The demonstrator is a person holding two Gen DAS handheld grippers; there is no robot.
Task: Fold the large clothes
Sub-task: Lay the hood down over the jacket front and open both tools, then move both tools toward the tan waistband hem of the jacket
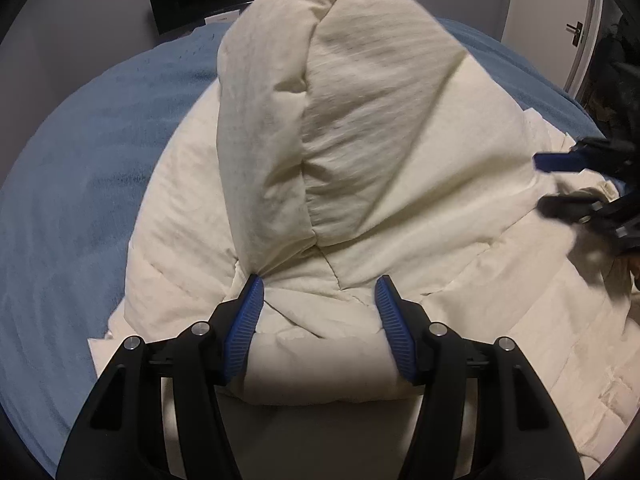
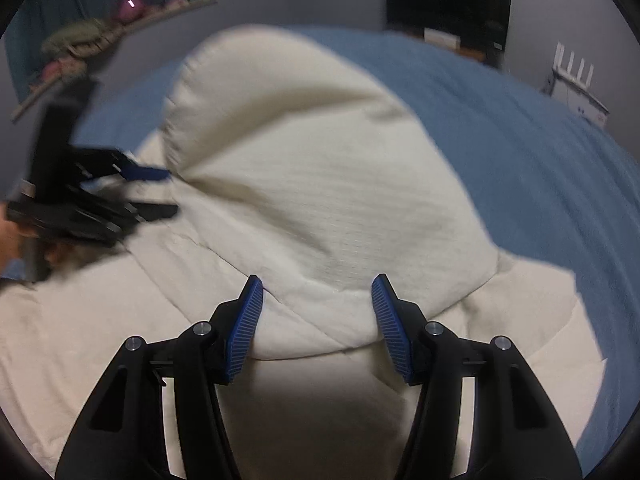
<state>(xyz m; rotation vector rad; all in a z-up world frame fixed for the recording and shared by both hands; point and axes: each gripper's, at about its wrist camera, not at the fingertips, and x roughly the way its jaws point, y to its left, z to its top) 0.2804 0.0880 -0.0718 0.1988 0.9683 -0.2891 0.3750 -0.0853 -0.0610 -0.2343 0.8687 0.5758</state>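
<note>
Blue-padded fingers (image 1: pixel 248 320) of the left gripper (image 1: pixel 318 292) and right gripper (image 2: pixel 317 292), both spread wide, straddle without pinching a raised fold of the puffy cream quilted coat (image 1: pixel 360 140) on the blue bed (image 1: pixel 80 160), apparently mid-fold.

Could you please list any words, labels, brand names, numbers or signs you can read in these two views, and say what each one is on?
None can be read.
White box under the dark screen: any print is too blurred to read.
White router by the wall: a small red mark, too small to read.
Cream quilted coat and blue blanket: no label shows.
Tongs: no markings show.
</note>
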